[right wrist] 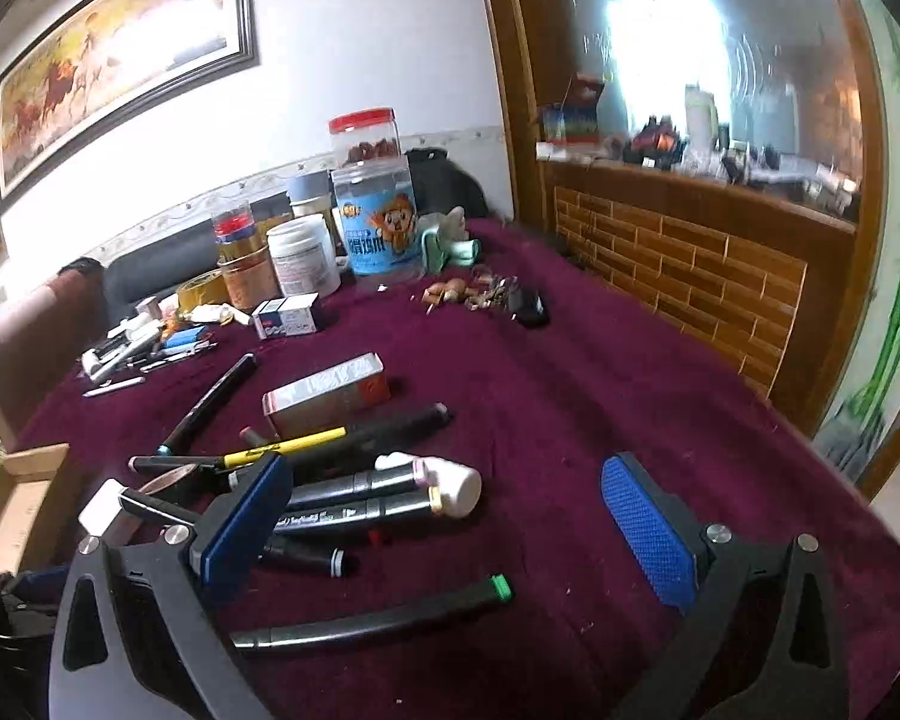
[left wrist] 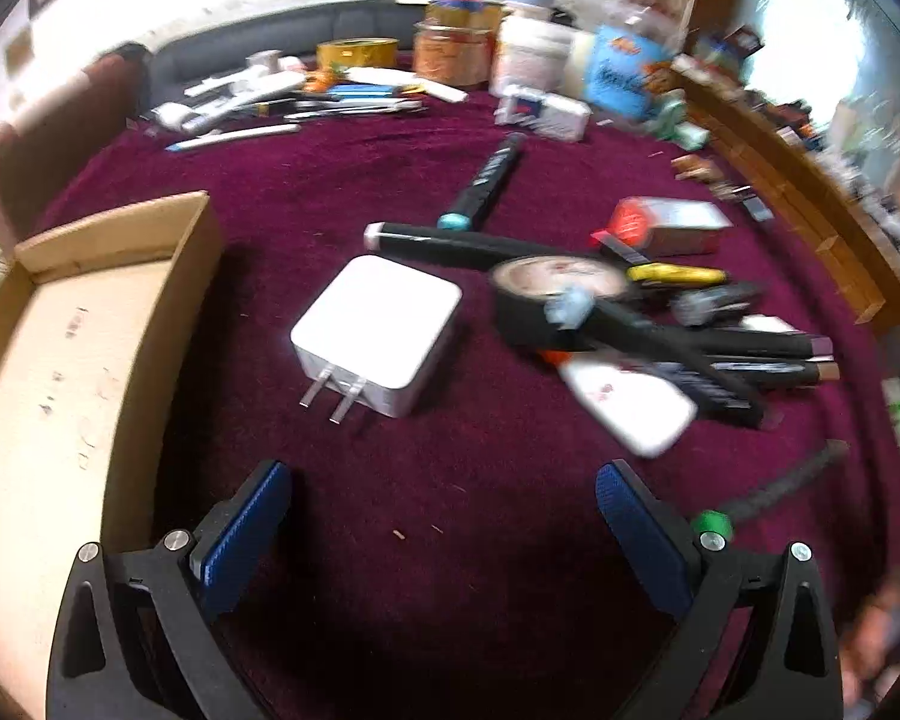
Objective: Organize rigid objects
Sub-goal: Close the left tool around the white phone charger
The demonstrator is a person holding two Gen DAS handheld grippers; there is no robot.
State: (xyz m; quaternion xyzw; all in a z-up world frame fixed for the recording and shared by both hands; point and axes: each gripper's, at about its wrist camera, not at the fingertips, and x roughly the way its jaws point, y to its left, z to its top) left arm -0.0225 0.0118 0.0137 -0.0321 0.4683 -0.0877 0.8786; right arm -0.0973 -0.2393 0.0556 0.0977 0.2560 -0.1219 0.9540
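My left gripper (left wrist: pixel 444 492) is open above the maroon cloth, nothing between its blue pads. Just ahead of it lies a white plug charger (left wrist: pixel 378 333), prongs toward me. A cardboard box (left wrist: pixel 84 324) stands open at the left. To the right are a black tape roll (left wrist: pixel 540 294), several black markers (left wrist: pixel 750 348) and a red-and-silver carton (left wrist: pixel 666 225). My right gripper (right wrist: pixel 444 498) is open too, hovering over a pile of markers (right wrist: pixel 354 492) and a white bottle (right wrist: pixel 450 483). A green-capped marker (right wrist: pixel 378 615) lies between its fingers, untouched.
Jars and tubs (right wrist: pixel 378 222) crowd the table's far edge, with a small white box (right wrist: pixel 288 315) and loose pens (right wrist: pixel 144 351) beside them. A wooden counter with brick tiling (right wrist: pixel 690 276) borders the right side. Nutshells and a dark object (right wrist: pixel 528 306) lie mid-table.
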